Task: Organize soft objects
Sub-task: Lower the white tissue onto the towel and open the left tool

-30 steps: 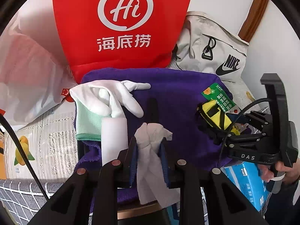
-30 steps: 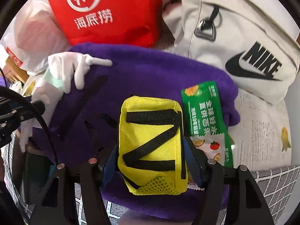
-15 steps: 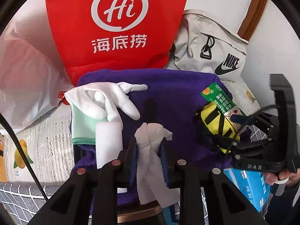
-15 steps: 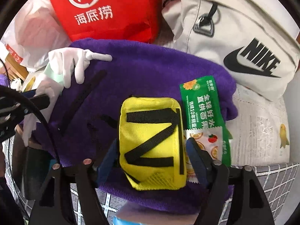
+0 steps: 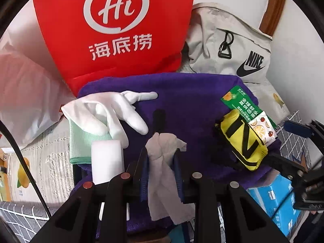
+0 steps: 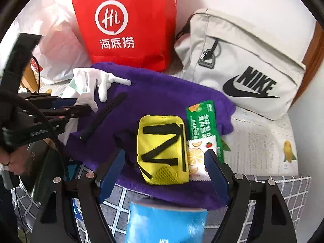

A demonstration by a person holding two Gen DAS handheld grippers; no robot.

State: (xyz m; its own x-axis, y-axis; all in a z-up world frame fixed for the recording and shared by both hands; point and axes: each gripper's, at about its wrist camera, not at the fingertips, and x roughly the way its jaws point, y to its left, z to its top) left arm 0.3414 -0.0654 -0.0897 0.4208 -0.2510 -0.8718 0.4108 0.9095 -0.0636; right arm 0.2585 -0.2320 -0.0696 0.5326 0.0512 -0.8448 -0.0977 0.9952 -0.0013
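Purple towel cloth (image 6: 162,95) at frame centre is carrying the yellow strapped fabric pouch (image 6: 162,151), lying released between the wide-open right gripper (image 6: 165,168). A crumpled grey-white wipe (image 5: 162,156), lower centre, is being clamped by the left gripper (image 5: 161,158); its placement is judged outstanding.

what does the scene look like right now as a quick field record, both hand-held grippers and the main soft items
left hand-held gripper: shut on crumpled white tissue
right hand-held gripper: open, pads clear of yellow pouch
yellow pouch: lies on purple towel, beside green snack packet
white glove: on towel's left edge, over mint cloth
white foam block: in front of glove
background: red bag, grey Nike bag
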